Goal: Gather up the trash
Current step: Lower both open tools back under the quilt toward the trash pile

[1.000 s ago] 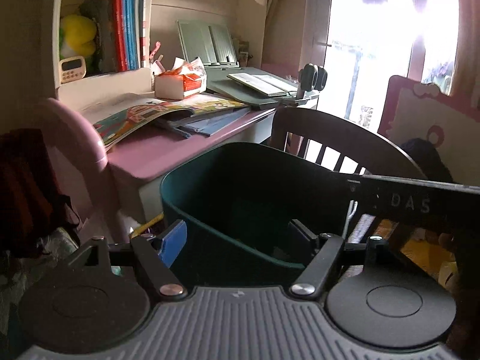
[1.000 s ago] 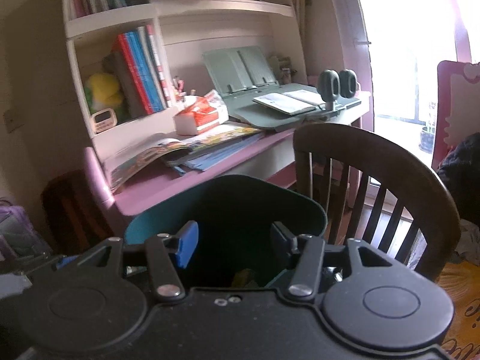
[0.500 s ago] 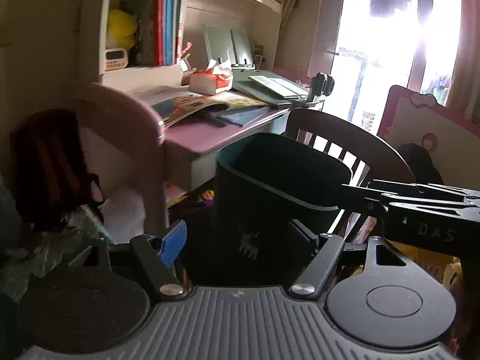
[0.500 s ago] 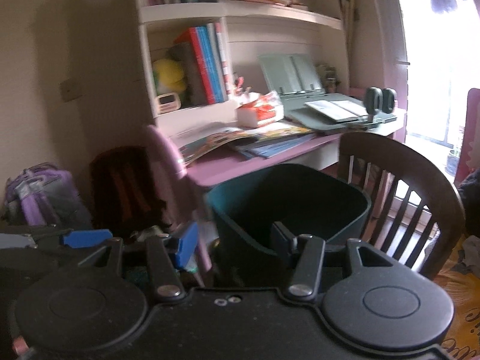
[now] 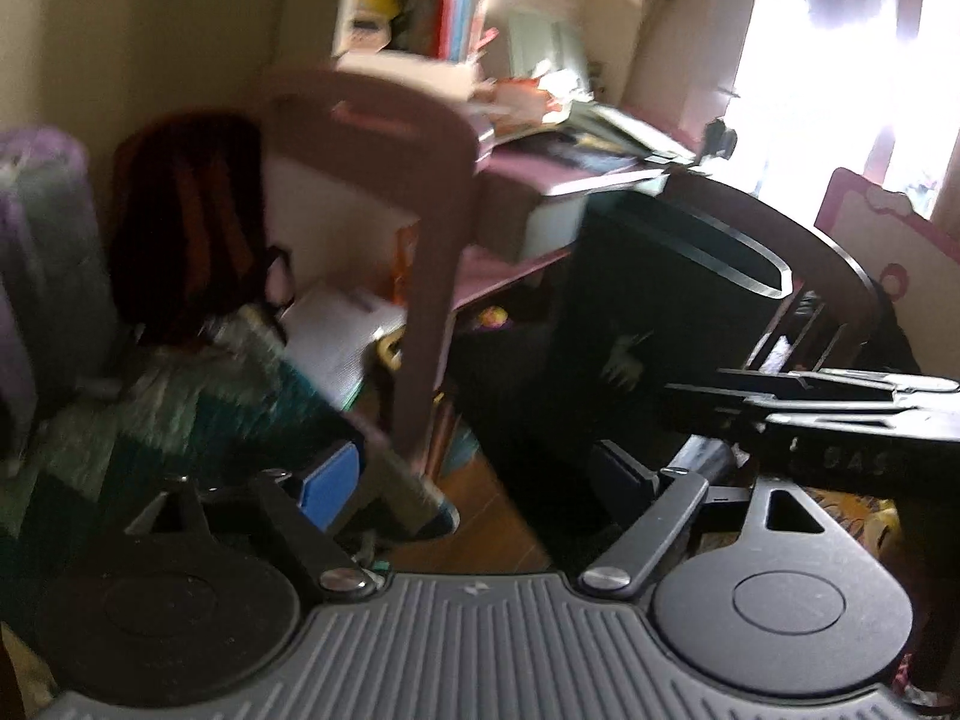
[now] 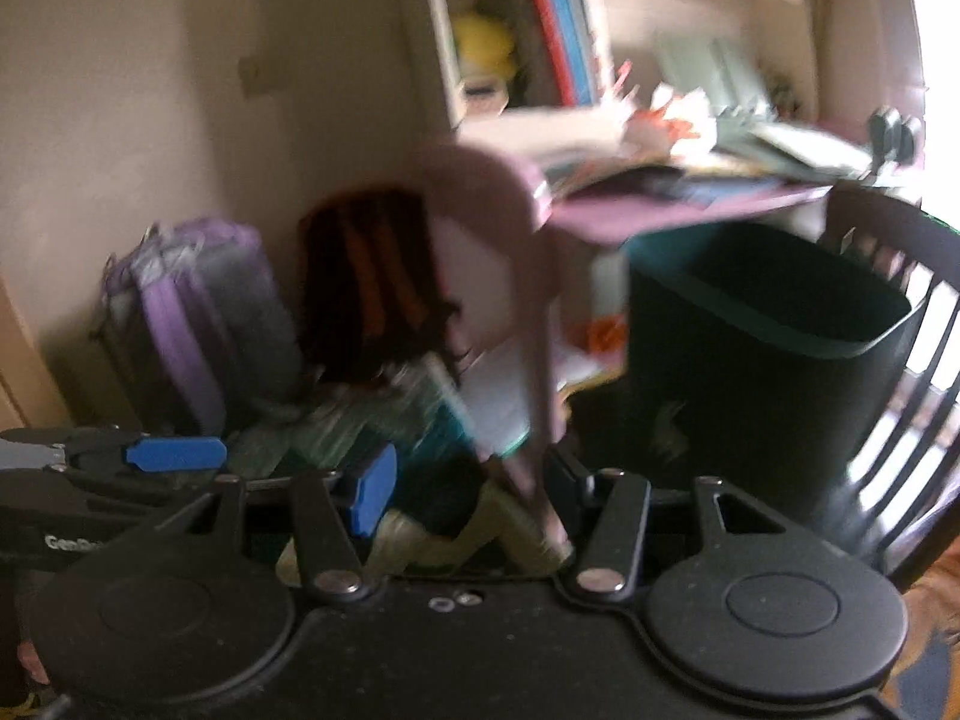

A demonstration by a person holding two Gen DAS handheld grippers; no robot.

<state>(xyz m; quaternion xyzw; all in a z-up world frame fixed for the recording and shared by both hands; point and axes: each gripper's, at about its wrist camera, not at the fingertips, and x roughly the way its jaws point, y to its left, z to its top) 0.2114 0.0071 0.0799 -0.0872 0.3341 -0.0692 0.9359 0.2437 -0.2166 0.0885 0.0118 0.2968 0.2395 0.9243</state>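
A dark green trash bin (image 5: 654,300) stands on the floor beside the pink desk; it also shows in the right wrist view (image 6: 762,360). My left gripper (image 5: 474,480) is open and empty, low over the floor, left of the bin. My right gripper (image 6: 468,480) is open and empty, also left of the bin and apart from it. The right gripper's body shows at the right in the left wrist view (image 5: 828,414). The left gripper's fingertips (image 6: 174,453) show at the left in the right wrist view. Both views are blurred.
A pink desk (image 6: 672,210) with books and papers stands behind. A pink chair back (image 5: 390,138) rises in front of it. A dark wooden chair (image 6: 900,300) stands right of the bin. A black-and-orange backpack (image 6: 372,282) and a purple bag (image 6: 198,300) lean on the wall.
Both grippers have pulled back from over the bin, dropped lower and swung left. The bin now stands to the right, seen from the side.
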